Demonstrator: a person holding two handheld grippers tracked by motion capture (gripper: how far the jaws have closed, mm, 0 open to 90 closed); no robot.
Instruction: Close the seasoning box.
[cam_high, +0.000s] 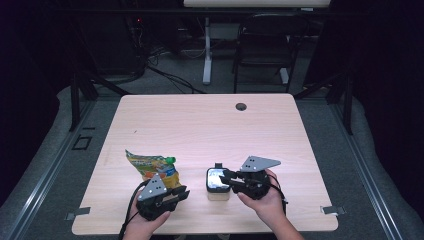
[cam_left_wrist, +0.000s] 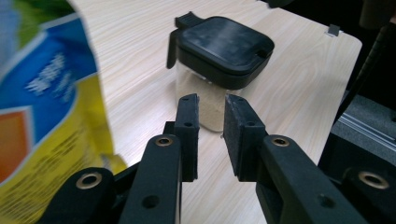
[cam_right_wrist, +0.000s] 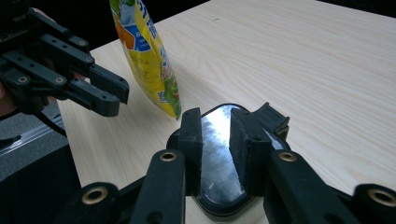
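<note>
A wooden table (cam_high: 200, 125) is seen from above. A yellow snack bag (cam_high: 152, 169) stands near its left front, and a clear jar (cam_high: 218, 184) with a black lid (cam_left_wrist: 224, 44), part filled with pale powder, sits to its right. The left gripper (cam_high: 176, 194) is held just in front of the bag, jaws parted and empty. The right gripper (cam_high: 226, 176) is poised over the lid, jaws parted, nothing gripped. The bag, left unsupported, is judged likely to topple. The jar could be nudged or tipped if the lid is caught off-centre, and powder spilled.
</note>
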